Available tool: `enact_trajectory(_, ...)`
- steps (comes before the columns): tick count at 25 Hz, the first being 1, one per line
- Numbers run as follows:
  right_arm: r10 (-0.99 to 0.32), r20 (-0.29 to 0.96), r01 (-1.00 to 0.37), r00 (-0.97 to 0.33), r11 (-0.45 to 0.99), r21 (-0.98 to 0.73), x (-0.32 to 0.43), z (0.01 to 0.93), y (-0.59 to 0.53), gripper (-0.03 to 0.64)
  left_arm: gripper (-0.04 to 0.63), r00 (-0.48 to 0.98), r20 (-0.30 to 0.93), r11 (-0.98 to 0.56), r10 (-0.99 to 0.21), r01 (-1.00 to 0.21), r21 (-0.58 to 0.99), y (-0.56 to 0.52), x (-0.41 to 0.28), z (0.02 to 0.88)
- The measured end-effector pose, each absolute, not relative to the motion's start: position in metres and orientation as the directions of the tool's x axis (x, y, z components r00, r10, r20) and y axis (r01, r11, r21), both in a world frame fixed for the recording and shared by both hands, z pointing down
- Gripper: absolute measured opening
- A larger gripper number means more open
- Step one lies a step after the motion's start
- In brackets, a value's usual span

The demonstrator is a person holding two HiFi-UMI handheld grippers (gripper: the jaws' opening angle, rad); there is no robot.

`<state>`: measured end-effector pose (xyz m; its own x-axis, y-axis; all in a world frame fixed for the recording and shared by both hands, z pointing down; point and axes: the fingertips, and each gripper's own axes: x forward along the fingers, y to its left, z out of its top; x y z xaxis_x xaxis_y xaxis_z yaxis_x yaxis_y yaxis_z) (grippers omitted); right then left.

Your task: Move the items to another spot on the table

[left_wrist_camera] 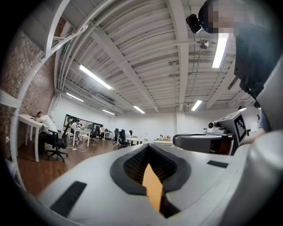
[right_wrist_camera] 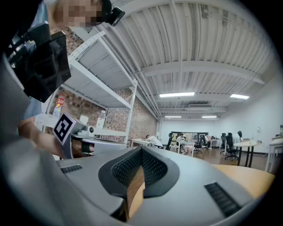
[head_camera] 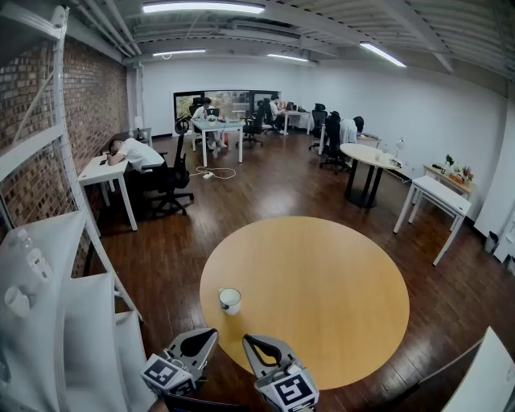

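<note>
Cup (head_camera: 229, 300) sits on the round table (head_camera: 322, 290), just ahead of both tongs and between their tips. The left tongs (head_camera: 211, 332) and the right tongs (head_camera: 248, 341) are both squeezed closed on nothing (no cup in them yet). The cup looks small and light. If the tongs go in closed, they may bump it over or push it off the near edge.

Bright ceiling tube lights (head_camera: 203, 6), fisheye-warped edges
</note>
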<state>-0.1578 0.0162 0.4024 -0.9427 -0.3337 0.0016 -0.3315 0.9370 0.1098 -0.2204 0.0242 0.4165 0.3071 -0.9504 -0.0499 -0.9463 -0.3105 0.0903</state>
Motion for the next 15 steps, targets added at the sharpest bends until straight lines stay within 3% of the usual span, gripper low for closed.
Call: enact_trajectory(15,-0.344,-0.008,-0.341,-0.939,0.929,0.146,-0.207,0.430,-0.013,0.032,0.003,0.190,-0.108,-0.197,-0.976,-0.979,0.053,0.002,-0.263,0.443)
